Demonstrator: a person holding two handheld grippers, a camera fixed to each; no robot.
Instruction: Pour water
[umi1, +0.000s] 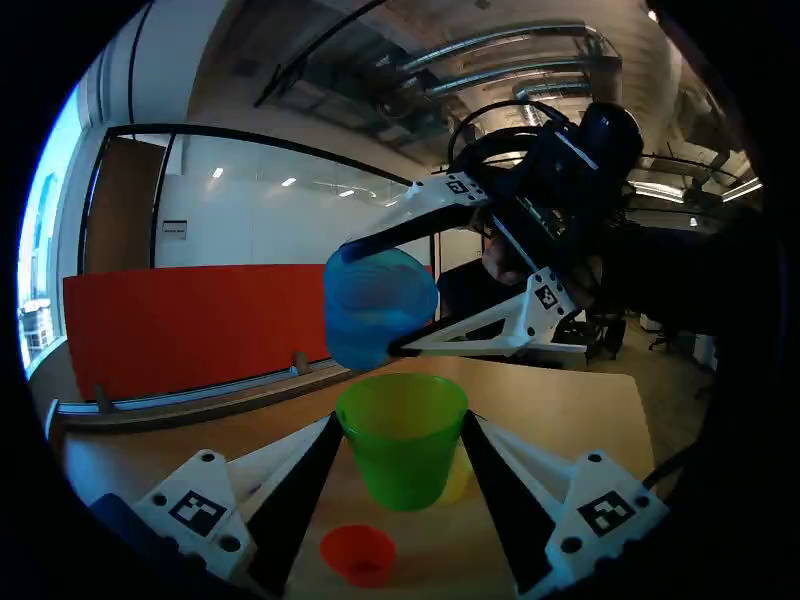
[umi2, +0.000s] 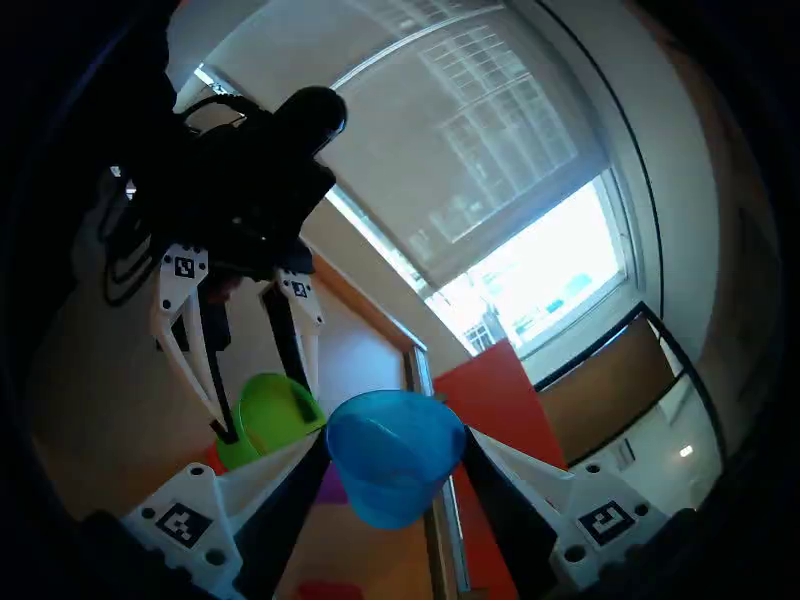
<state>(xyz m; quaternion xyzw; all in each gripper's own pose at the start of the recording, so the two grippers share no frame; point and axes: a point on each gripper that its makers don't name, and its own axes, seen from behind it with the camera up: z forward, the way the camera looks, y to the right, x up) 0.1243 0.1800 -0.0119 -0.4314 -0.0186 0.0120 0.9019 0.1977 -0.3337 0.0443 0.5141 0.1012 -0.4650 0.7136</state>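
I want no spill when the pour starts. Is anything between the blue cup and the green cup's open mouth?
Nothing visible is. In the left gripper view the blue cup hangs tilted above the green cup, with only open air between them. The red cup sits lower on the table, off the path.

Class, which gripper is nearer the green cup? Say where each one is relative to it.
Left. The left gripper grips the green cup between its jaws; the right gripper is up above it, holding the tilted blue cup.
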